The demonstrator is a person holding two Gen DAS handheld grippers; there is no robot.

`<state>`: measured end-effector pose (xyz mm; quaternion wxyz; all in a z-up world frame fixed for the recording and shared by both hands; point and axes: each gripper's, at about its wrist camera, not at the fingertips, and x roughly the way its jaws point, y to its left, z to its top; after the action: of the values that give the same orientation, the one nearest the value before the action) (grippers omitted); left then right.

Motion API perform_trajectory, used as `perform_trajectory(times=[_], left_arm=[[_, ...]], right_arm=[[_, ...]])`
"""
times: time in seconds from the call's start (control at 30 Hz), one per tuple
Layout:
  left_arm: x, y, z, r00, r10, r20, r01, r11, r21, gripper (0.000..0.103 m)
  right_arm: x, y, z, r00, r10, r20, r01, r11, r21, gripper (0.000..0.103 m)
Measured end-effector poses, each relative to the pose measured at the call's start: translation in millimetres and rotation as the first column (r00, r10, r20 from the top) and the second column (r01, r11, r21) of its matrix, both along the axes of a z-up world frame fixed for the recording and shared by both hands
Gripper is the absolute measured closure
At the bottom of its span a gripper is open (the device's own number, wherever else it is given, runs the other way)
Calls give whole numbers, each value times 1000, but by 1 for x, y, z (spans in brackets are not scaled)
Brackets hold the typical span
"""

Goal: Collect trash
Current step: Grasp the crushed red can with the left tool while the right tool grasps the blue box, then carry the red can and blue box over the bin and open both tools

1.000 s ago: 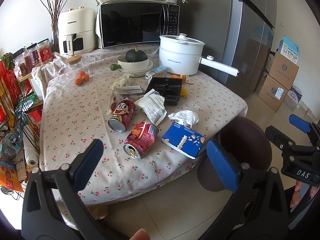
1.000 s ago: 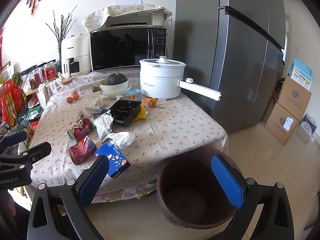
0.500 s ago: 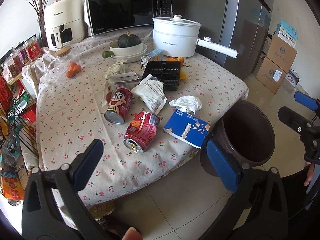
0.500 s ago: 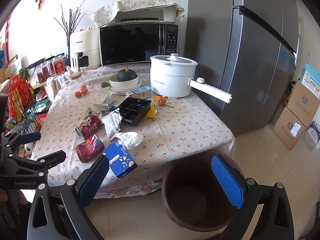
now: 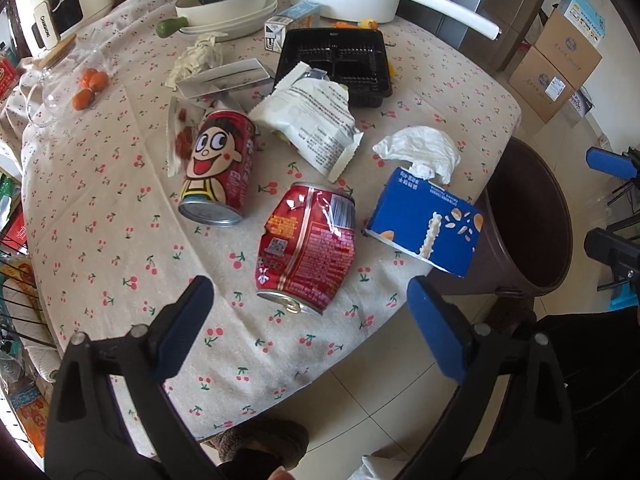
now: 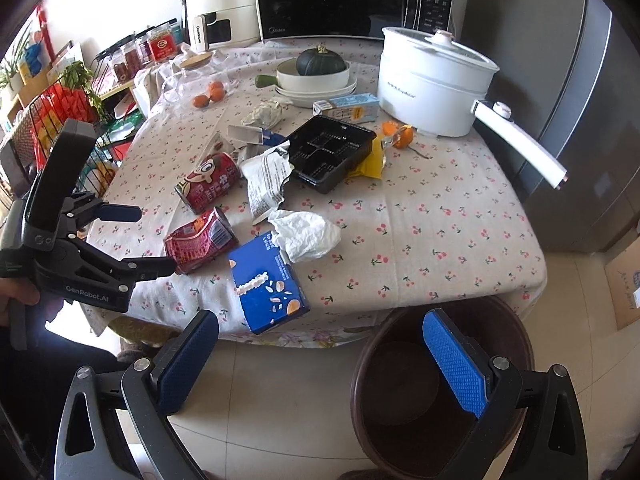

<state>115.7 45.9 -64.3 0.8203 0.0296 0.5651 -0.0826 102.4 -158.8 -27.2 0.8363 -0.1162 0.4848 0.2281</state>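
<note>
Trash lies scattered on the worktop [image 5: 100,208] ahead of my two claws: a crushed red can [image 5: 306,246] sits straight in front of my left claw [image 5: 308,312], between its widely spread fingers and a little beyond their tips. The cartoon can [image 5: 218,168] lies further out to its left, the blue carton [image 5: 424,226] to its right, jutting past the worktop edge toward the brown bin [image 6: 440,392]. A crumpled tissue [image 5: 420,152] touches the carton's far end.

My right claw [image 6: 320,360] is also spread wide and carries nothing; it hangs off the worktop, above the floor, with the bin's mouth just under its right finger. I judge it waits there to keep the drop point near while the left claw goes first.

The crushed can is close to the near edge with bare cloth on both sides, so the left fingers have room to straddle it. The carton's overhang looks easy to knock off.
</note>
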Motion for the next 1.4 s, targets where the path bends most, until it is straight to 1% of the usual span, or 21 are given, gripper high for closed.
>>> perform_trajectory(times=[0.03,0.1,0.2,0.27,0.33,0.4,0.43,0.47,0.67,0.87,0.9,0.97,1.0,1.03,1.1,1.17,1.2,1.4], left_arm=[[5,0,-7,1000,-7,-23,7,1000,3,8],[13,1,-16,998,-26,-62,25,1000,-14,10],[20,3,-24,996,-44,-82,39,998,-55,11],[25,2,-30,994,-57,-95,51,997,-64,13],[29,2,-34,992,-64,-113,56,996,-71,18],[31,2,-38,989,-68,-131,56,994,-90,30],[32,2,-39,988,-69,-136,57,994,-92,34],[32,2,-40,988,-73,-137,61,994,-93,36],[26,7,-30,992,-74,-98,65,994,-93,36],[12,29,-21,998,-27,-63,21,995,-93,36],[10,34,-21,998,-19,-61,13,996,-92,36],[5,44,-20,999,-2,-54,-3,996,-92,36],[3,49,-19,999,6,-50,-11,996,-92,36],[2,49,-20,999,17,-46,-21,996,-92,36],[-3,59,-19,998,42,-38,-46,994,-97,36],[-7,66,-18,997,66,-30,-68,992,-103,36],[-9,69,-17,997,73,-25,-76,992,-105,36],[-17,85,-12,994,110,-1,-110,987,-114,36]], right_arm=[[3,2,-10,999,10,-41,-10,1000,-13,0],[8,6,-28,992,47,-119,-54,997,-52,0],[12,16,-42,985,77,-155,-93,990,-103,0],[14,24,-46,981,95,-170,-115,987,-109,0],[16,31,-50,976,110,-186,-132,985,-107,0],[17,39,-56,974,117,-194,-142,982,-122,0],[18,43,-58,974,117,-196,-144,981,-133,0],[19,47,-61,973,117,-198,-147,979,-142,0],[31,64,-79,968,102,-231,-142,976,-163,0],[44,82,-96,964,84,-251,-135,972,-192,1],[45,86,-97,965,87,-246,-137,972,-193,3],[48,92,-97,968,89,-233,-136,971,-197,13],[50,95,-97,968,91,-233,-138,971,-195,25],[51,98,-97,966,95,-242,-142,973,-183,35],[55,102,-98,962,97,-256,-141,977,-158,35],[55,107,-95,963,108,-246,-147,978,-147,36],[54,109,-91,965,112,-235,-147,980,-137,37],[59,113,-63,975,123,-185,-130,991,-26,38]])
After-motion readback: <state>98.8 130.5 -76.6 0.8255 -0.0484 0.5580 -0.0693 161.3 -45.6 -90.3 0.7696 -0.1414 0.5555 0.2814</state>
